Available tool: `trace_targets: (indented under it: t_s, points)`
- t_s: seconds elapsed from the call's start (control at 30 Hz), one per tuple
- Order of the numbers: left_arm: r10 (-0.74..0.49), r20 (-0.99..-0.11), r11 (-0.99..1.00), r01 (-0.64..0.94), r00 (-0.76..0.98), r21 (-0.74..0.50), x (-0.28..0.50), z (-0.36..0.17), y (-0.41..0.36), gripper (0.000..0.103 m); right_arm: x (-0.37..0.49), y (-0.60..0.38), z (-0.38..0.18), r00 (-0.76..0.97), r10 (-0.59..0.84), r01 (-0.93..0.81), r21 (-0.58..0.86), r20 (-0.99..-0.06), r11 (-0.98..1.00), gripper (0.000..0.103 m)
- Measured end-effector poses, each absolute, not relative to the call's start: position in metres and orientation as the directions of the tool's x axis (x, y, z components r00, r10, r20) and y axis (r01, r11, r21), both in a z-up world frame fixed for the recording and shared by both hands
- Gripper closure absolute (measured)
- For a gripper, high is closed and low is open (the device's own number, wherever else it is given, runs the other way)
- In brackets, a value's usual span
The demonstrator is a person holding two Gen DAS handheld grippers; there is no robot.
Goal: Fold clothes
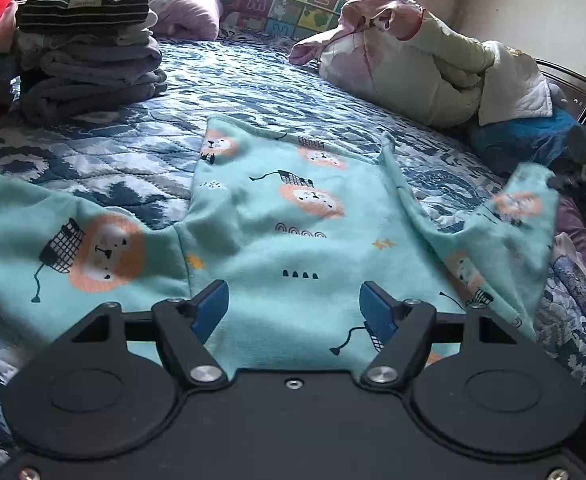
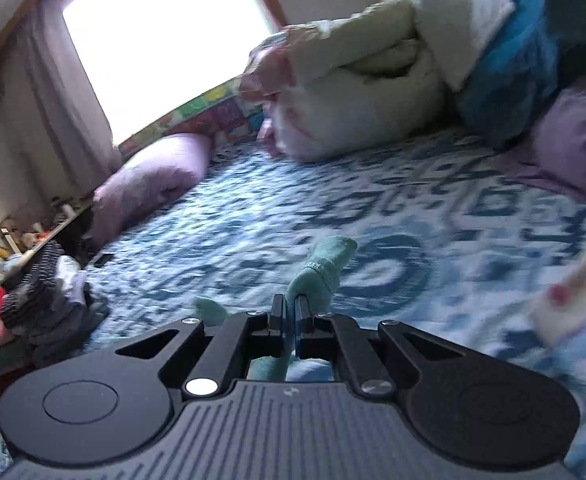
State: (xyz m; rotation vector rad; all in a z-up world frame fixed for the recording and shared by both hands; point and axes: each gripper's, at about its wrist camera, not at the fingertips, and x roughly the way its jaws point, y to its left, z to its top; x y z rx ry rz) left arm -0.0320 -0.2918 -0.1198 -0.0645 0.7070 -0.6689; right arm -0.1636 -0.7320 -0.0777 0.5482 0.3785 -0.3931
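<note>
Left claw, nearest the lens, hangs released, jaws wide apart, just above the teal lion-print shirt. Shirt lies spread on the blue patterned bed, one sleeve out flat, the other lifted off the quilt. Right claw is clenched on a bunched piece of that shirt, held above the bed. Folded clothes stack sits beyond the shirt, well apart; rumpled bedding beyond on the other side.

Both wrists low — facing bed
</note>
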Motion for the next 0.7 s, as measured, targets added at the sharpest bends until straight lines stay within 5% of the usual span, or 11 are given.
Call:
trace_targets:
  t_s: [0.47, 0.7]
  points:
    - [-0.603, -0.579, 0.784, 0.545, 0.549, -0.298, -0.03, -0.118, -0.287, 0.031, -0.243, -0.782, -0.158, 0.584, -0.307, 0.761, 0.374, -0.752, 0.531, 0.096]
    - [-0.619, -0.562, 0.772, 0.558, 0.549, -0.304, -0.033, -0.114, -0.285, 0.031, -0.245, -0.768, -0.132, 0.588, -0.335, 0.744, 0.33, -0.736, 0.581, 0.084]
